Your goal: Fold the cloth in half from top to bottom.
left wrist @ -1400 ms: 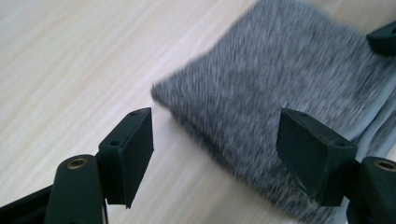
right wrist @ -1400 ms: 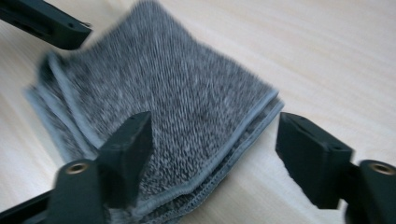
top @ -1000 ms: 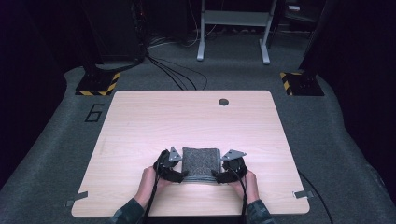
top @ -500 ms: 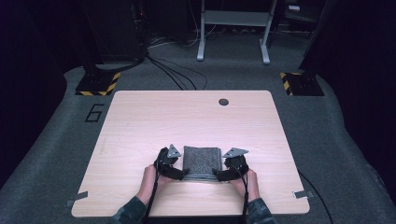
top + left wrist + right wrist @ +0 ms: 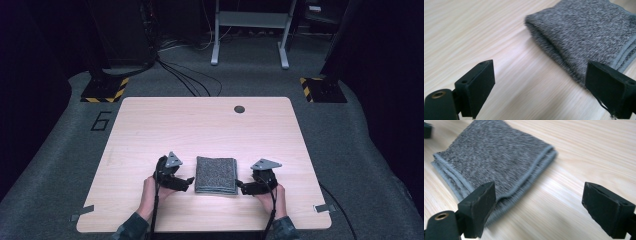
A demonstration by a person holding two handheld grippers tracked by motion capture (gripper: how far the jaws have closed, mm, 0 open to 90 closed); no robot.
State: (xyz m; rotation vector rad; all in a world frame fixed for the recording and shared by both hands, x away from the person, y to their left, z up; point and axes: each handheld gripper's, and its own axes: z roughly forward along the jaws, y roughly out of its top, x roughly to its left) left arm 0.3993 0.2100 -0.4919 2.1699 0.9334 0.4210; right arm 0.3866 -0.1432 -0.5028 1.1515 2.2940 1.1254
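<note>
A folded grey towel (image 5: pixel 216 175) lies flat on the wooden table (image 5: pixel 200 125), near its front edge. My left gripper (image 5: pixel 189 181) sits just left of the towel, apart from it, and its jaws have just been opening with nothing between them. In the left gripper view the towel (image 5: pixel 584 32) lies ahead and to the right of the open left gripper (image 5: pixel 540 72). My right gripper (image 5: pixel 241 187) stands just right of the towel, open. In the right gripper view the towel (image 5: pixel 494 157) lies ahead and to the left of the right gripper (image 5: pixel 539 192), whose jaws hold nothing.
A small dark round hole (image 5: pixel 239 109) marks the table's far side. Tape strips (image 5: pixel 325 207) stick to the floor by the front corners. Cables (image 5: pixel 185 80) and a metal stand (image 5: pixel 250 30) are on the carpet beyond the table.
Both grippers have drawn away from the towel's sides, the left one to the left and the right one to the right. The towel stays folded on the table.
</note>
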